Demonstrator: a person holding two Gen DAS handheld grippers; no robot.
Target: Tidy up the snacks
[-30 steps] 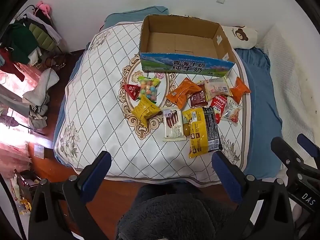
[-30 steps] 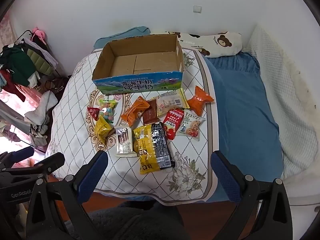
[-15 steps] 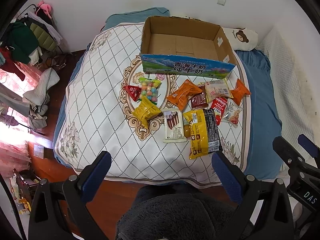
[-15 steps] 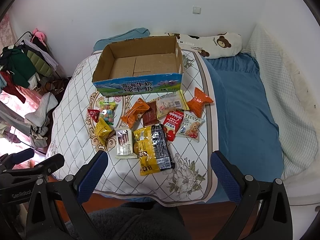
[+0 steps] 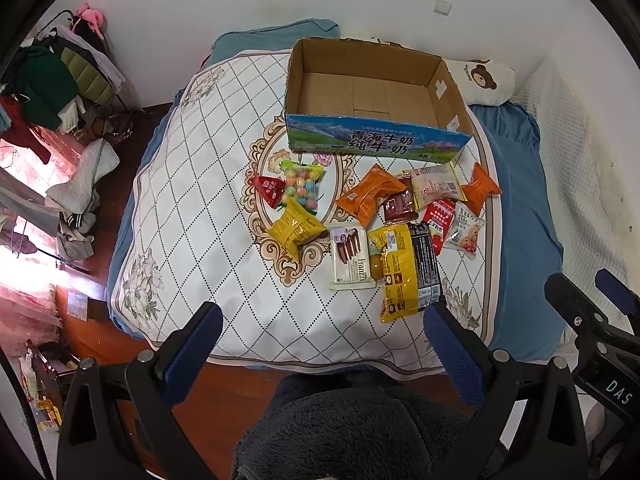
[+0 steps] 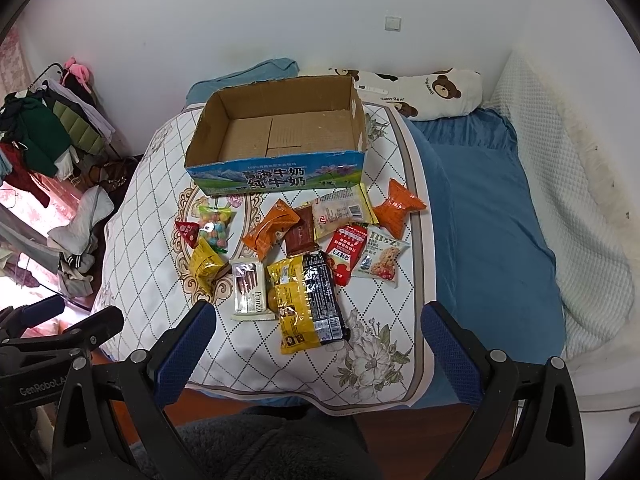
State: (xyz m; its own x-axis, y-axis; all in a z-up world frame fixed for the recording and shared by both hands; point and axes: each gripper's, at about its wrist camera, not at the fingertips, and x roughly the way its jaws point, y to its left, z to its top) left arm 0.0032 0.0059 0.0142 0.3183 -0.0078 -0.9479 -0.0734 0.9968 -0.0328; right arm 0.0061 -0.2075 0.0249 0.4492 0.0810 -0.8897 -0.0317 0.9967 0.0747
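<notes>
An open, empty cardboard box stands at the far side of a quilted white blanket on the bed. Several snack packets lie in front of it: a big yellow-and-black bag, a white Franzzi pack, an orange pack, a candy-ball bag, a small yellow pack. My left gripper and right gripper are both open and empty, held above the bed's near edge.
A bear-print pillow and blue sheet lie to the right. A clothes rack and a clothes pile stand at the left on a wooden floor. The person's dark fleece clothing fills the bottom.
Both grippers have drifted slightly forward toward the bed. The snacks and box have not moved.
</notes>
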